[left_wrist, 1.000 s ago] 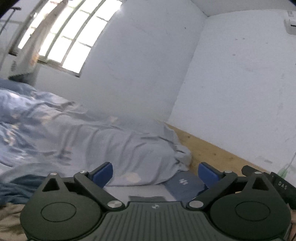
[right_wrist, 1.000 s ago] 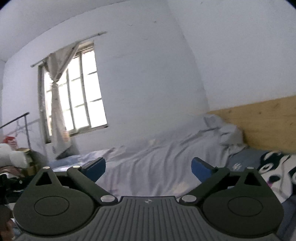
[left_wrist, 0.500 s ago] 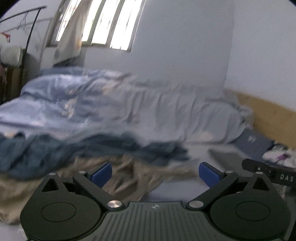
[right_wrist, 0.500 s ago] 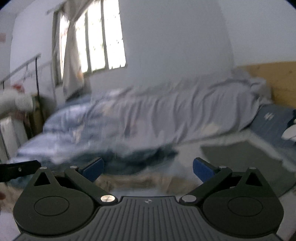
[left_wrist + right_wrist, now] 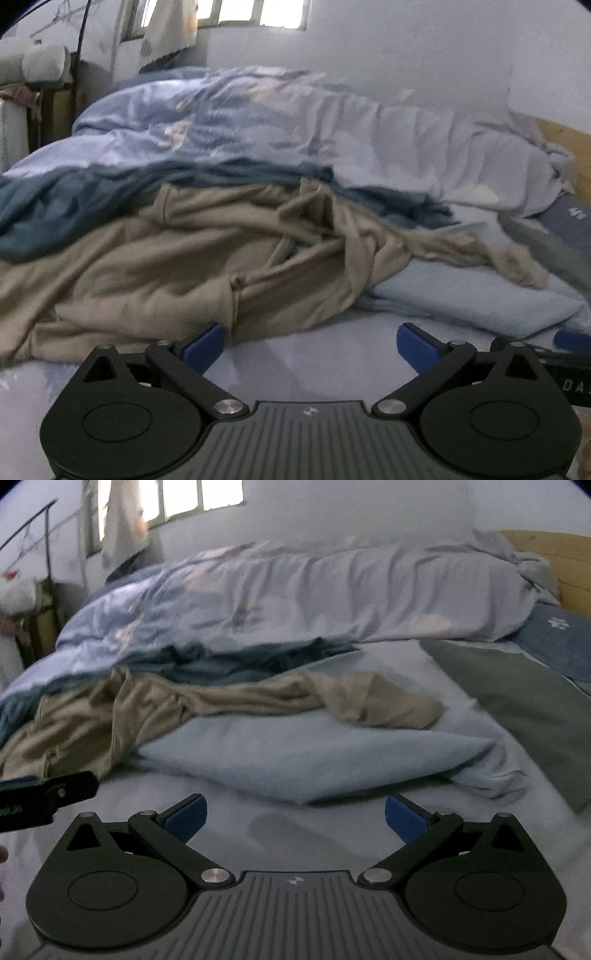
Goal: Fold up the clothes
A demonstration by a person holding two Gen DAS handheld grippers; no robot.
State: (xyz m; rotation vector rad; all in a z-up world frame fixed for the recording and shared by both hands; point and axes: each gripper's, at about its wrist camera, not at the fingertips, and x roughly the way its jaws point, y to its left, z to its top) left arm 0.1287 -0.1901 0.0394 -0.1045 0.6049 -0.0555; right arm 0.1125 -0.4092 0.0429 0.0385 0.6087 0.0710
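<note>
Letters "DAS", white, cut off at frame edge, on black body of right gripper (image 5: pixel 570 341) seen at left wrist view's right edge. No other readable text.

You see the crumpled garment (image 5: pixel 207 258) lying on the bed sheet (image 5: pixel 295 834). To the right of the garment lies the folded cloth (image 5: pixel 314 753), and one sleeve (image 5: pixel 369 701) rests on it. Behind the garment the duvet (image 5: pixel 332 594) is piled. The pillow (image 5: pixel 517 701) lies farther right of the garment.
</note>
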